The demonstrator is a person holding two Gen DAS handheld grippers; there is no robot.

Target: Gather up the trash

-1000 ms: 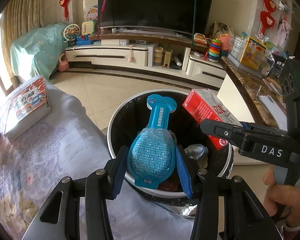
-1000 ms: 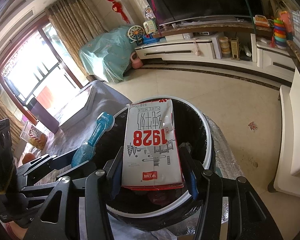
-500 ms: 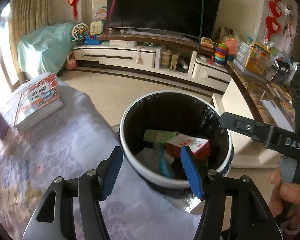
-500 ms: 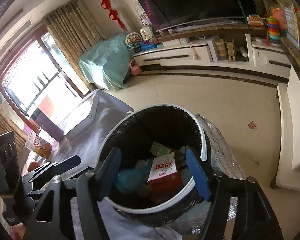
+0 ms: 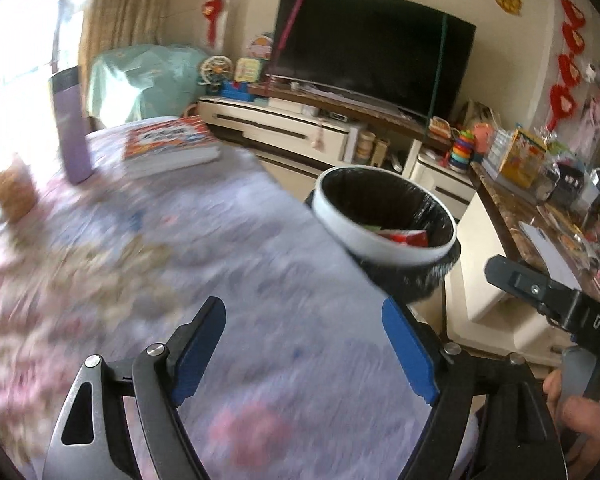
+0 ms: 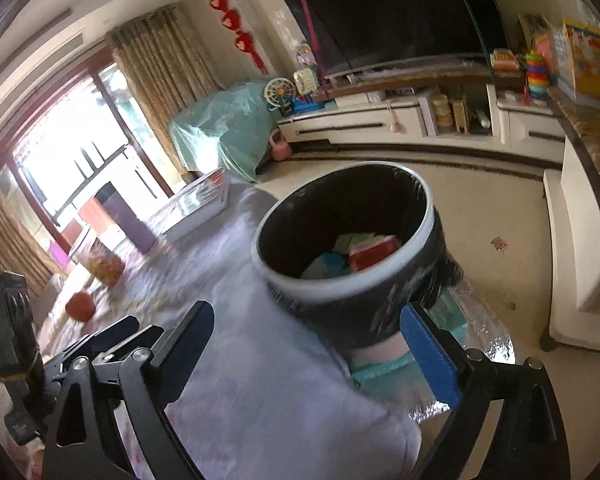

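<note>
Resting now inside the trash bin [image 6: 346,240]: red carton [image 6: 374,252] and blue packet [image 6: 332,262], dropped moments ago; left gripper [image 5: 304,356] and right gripper [image 6: 308,356] opening, empty, freed for more trash.

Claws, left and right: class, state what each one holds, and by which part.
Nothing is held. Left claw and right claw are both opening, with nothing between them.

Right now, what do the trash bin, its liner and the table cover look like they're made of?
Trash bin: likely smooth plastic, judging by its glossy white rim. Liner: thin black plastic film, crinkled and shiny. Table cover: soft printed fabric, matte, draping over the edge.
</note>
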